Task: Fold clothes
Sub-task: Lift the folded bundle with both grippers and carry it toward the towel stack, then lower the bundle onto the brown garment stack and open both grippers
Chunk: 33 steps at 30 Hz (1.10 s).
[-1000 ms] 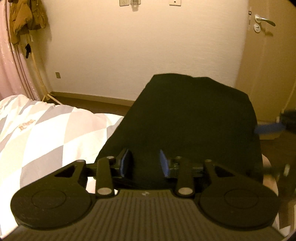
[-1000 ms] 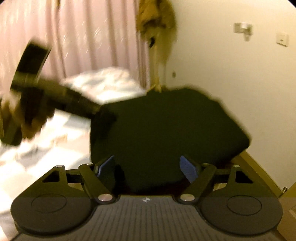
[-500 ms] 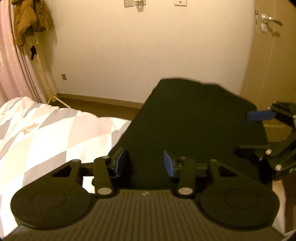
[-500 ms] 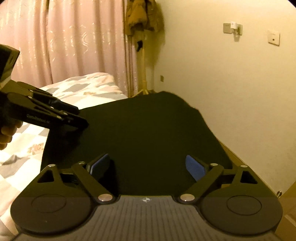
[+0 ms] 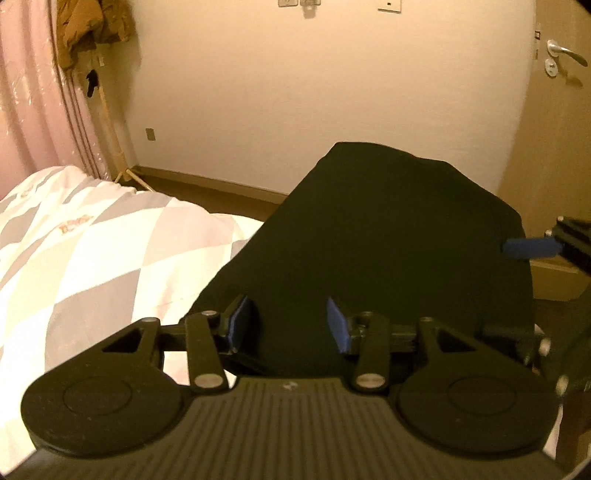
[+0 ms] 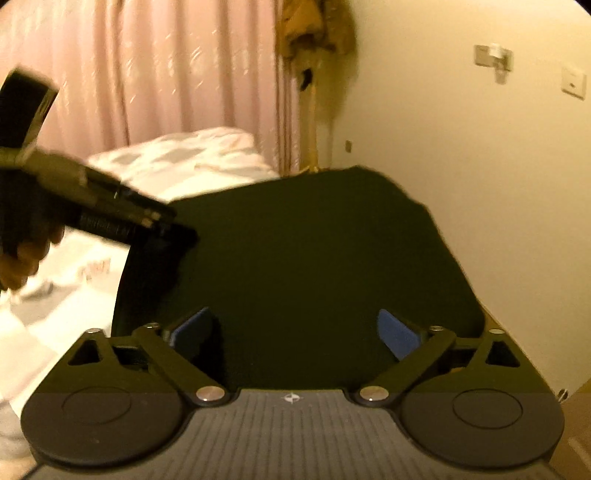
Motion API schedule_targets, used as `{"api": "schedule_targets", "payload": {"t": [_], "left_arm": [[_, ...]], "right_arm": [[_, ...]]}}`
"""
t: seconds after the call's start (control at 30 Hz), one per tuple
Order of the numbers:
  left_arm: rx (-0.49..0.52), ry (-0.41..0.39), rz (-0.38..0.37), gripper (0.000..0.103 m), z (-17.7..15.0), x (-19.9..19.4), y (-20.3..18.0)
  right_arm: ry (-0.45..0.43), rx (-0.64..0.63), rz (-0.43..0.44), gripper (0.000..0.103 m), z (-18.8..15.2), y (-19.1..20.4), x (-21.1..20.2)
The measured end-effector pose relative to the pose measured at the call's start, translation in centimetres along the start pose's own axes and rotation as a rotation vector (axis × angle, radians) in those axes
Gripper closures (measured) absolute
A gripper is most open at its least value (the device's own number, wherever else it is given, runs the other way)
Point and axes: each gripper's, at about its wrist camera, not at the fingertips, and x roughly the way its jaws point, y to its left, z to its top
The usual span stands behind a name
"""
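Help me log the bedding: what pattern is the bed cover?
White, grey and pale-pink diamond-patterned bed cover, clearest in left wrist view.

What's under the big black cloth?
The black cloth lies on the bed's checked quilt, which shows beside it at left. Whatever sits directly beneath the cloth is covered, so nothing more can be told.

1. Left wrist view: low and close over the black garment (image 5: 388,240), facing 12 o'clock to a cream wall (image 5: 314,92); bed (image 5: 92,251) at 9 o'clock.
2. Right wrist view: equally close, angled toward the curtain (image 6: 147,74) at 10 o'clock.
3. Shared: garment, bed, hanging coat (image 6: 314,29).
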Motion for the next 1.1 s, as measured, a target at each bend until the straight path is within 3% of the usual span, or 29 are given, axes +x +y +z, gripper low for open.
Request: {"api": "schedule_targets", "payload": {"t": [0.3, 0.63, 0.7, 0.87, 1.03, 1.1], "left_arm": [[-0.064, -0.010, 0.037, 0.060, -0.7, 0.2, -0.1], [-0.156, 0.043, 0.093, 0.058, 0.9, -1.6, -0.7], [-0.186, 0.049, 0.109, 0.052, 1.5, -2.6, -0.7], [-0.214, 0.058, 0.187, 0.042, 2.6, -7.2, -0.7], [-0.272, 0.105, 0.196, 0.027, 2.0, -12.0, -0.4], [-0.296, 0.125, 0.197, 0.025, 1.7, -13.8, -0.2]], "right_arm": [[0.030, -0.035, 0.023, 0.000, 0.1, -0.4, 0.3], [0.062, -0.059, 0.020, 0.000, 1.5, 0.0, -0.7], [0.033, -0.057, 0.023, 0.005, 2.5, 0.1, -1.8], [-0.062, 0.011, 0.014, 0.002, 4.7, 0.7, -6.6], [-0.007, 0.099, -0.019, 0.001, 4.1, 2.3, -10.4], [0.031, 0.144, -0.039, 0.001, 3.3, 3.3, -11.8]]}}
